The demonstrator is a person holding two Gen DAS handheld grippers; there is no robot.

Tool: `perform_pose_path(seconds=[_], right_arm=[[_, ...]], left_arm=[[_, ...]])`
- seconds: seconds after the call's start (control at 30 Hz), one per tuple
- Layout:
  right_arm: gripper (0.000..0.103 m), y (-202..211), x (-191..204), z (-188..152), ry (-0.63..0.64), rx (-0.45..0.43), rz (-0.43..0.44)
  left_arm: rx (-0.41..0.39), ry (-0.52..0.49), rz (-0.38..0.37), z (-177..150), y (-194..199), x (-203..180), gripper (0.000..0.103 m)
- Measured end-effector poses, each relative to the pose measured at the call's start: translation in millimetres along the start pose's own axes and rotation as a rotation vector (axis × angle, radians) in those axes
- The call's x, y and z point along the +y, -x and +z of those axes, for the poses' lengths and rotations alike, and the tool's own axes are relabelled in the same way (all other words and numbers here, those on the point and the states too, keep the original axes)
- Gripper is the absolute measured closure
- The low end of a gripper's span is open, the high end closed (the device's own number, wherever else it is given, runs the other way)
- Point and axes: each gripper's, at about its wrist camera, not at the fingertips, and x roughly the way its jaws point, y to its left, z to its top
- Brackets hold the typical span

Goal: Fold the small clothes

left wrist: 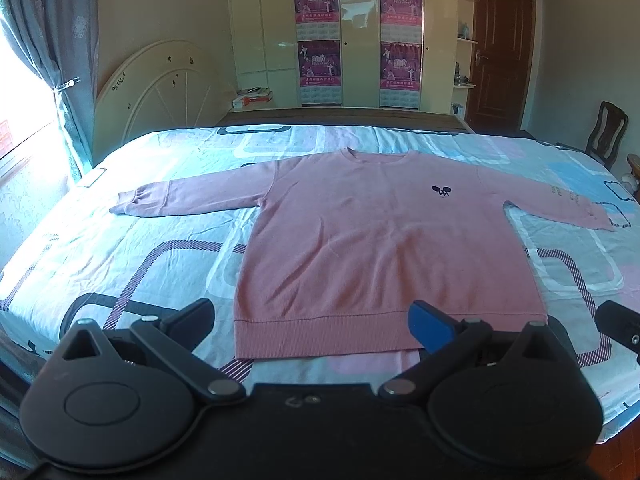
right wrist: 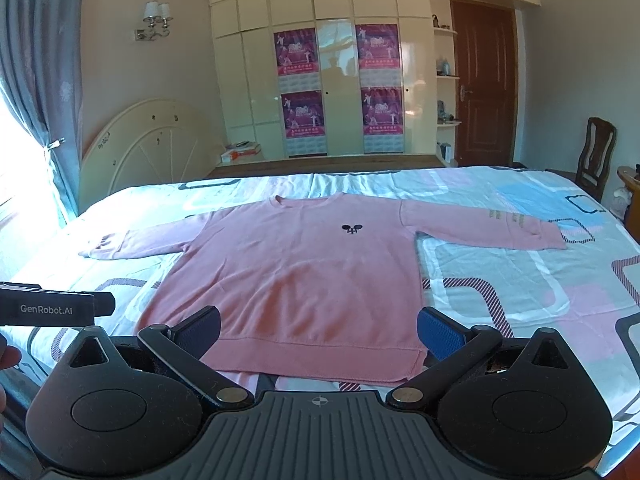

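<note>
While held just short of the near hem, left gripper [left wrist: 312, 322] and right gripper [right wrist: 319, 330]: fingers spread wide apart, gripping nothing. Beyond, pink sweater [left wrist: 372, 236] flat, front up on patterned bedsheet [left wrist: 132, 248], sleeves outstretched. Farther back, wardrobe [left wrist: 360, 32].

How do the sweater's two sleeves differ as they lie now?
The left sleeve is plain pink; the right sleeve carries faint printed text near its cuff. The left sleeve's cuff looks bunched and lies toward the window side; the right sleeve's cuff lies flatter, toward the chair side. Both are spread outward, flat on the bed, unfolded.
</note>
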Motion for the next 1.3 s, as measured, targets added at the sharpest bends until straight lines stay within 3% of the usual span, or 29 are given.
perform_pose_path(seconds=[1.3], right_arm=[[0.000,-3.8,-1.2,-1.6,-0.013,0.010,-0.003]], left_arm=[[0.014,0.001,0.008,0.1,-4.9,-3.5,0.000]])
